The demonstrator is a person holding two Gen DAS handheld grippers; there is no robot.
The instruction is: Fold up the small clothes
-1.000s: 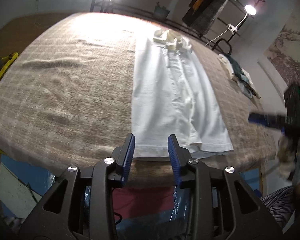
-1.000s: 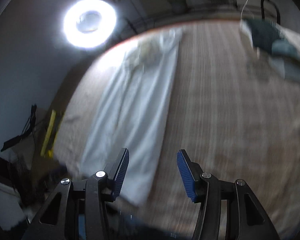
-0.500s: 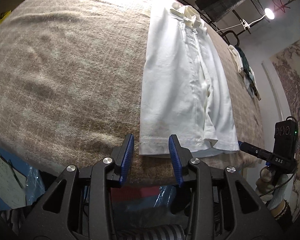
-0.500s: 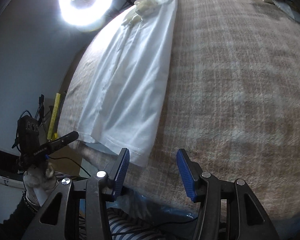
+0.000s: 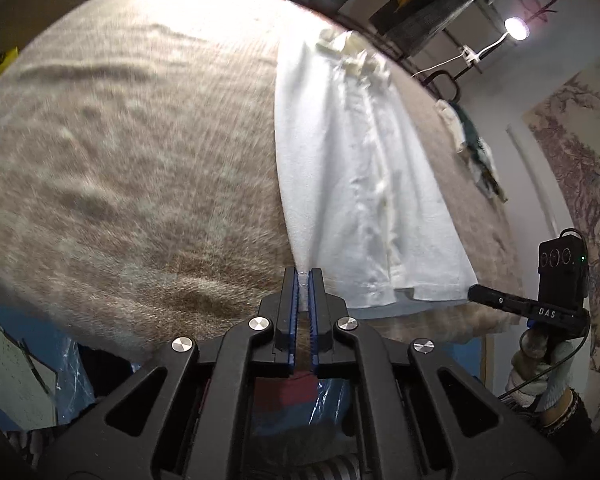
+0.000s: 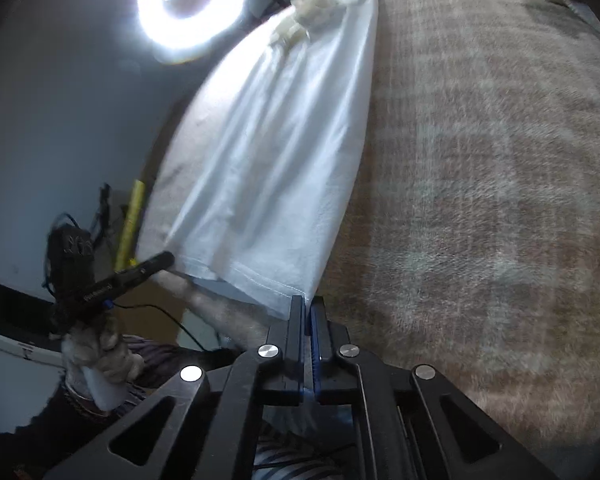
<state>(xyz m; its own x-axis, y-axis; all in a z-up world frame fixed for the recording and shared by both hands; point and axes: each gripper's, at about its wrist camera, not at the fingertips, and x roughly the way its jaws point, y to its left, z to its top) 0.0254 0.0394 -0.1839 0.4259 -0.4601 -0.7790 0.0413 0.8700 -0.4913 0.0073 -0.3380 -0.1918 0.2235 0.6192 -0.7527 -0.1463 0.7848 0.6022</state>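
A white button shirt (image 5: 352, 184) lies lengthwise on the brown blanket, collar at the far end, sides folded in. My left gripper (image 5: 303, 276) is shut on the hem's near left corner. My right gripper (image 6: 307, 304) is shut on the hem's near right corner of the shirt (image 6: 284, 168). The right gripper also shows in the left wrist view (image 5: 474, 293) at the hem's right end. The left gripper shows in the right wrist view (image 6: 168, 258) at the hem's left end. The hem is lifted slightly off the blanket.
The brown blanket (image 5: 120, 152) covers the whole table, with its near edge just below the hem. A pile of other clothes (image 5: 476, 152) lies at the table's far right. A ring light (image 6: 190, 4) stands behind the far edge.
Both grippers moved in to the shirt's hem and went from open to shut on its two near corners. The hem corners have risen a little.
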